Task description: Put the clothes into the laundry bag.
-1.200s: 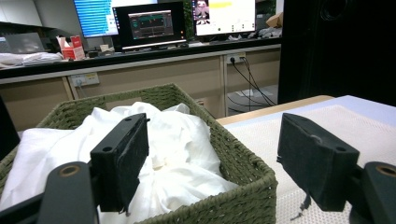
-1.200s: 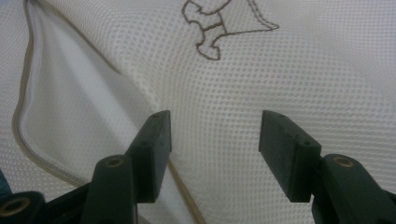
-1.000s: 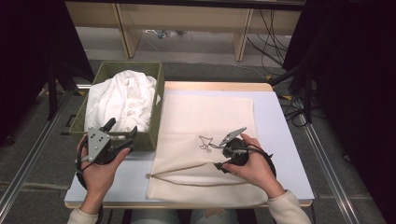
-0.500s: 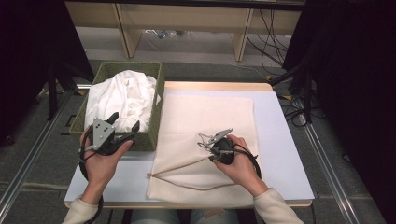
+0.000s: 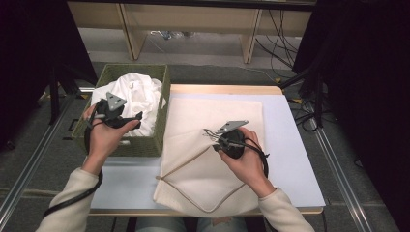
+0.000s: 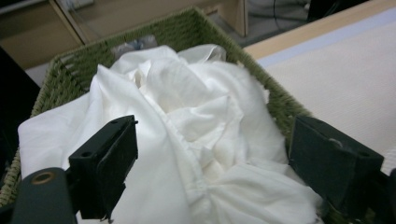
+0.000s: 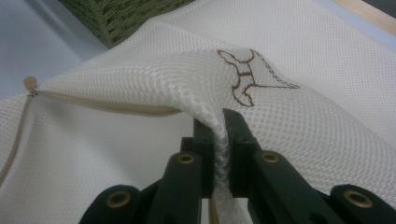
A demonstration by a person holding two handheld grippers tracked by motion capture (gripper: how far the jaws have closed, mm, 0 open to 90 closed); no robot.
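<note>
Clamped on a pinched fold of the mesh laundry bag (image 7: 280,140), the right gripper (image 7: 218,126) has just been closing, cloth between its jaws; the bag lies just beside the green basket (image 5: 145,145). Over that basket's white cloth (image 6: 187,140) the left gripper (image 6: 210,154) is held with jaws spread, having just been opening, nothing between them. If only one mesh layer is caught thinly, it could slip out when lifted, and the bag's opening might collapse.
</note>
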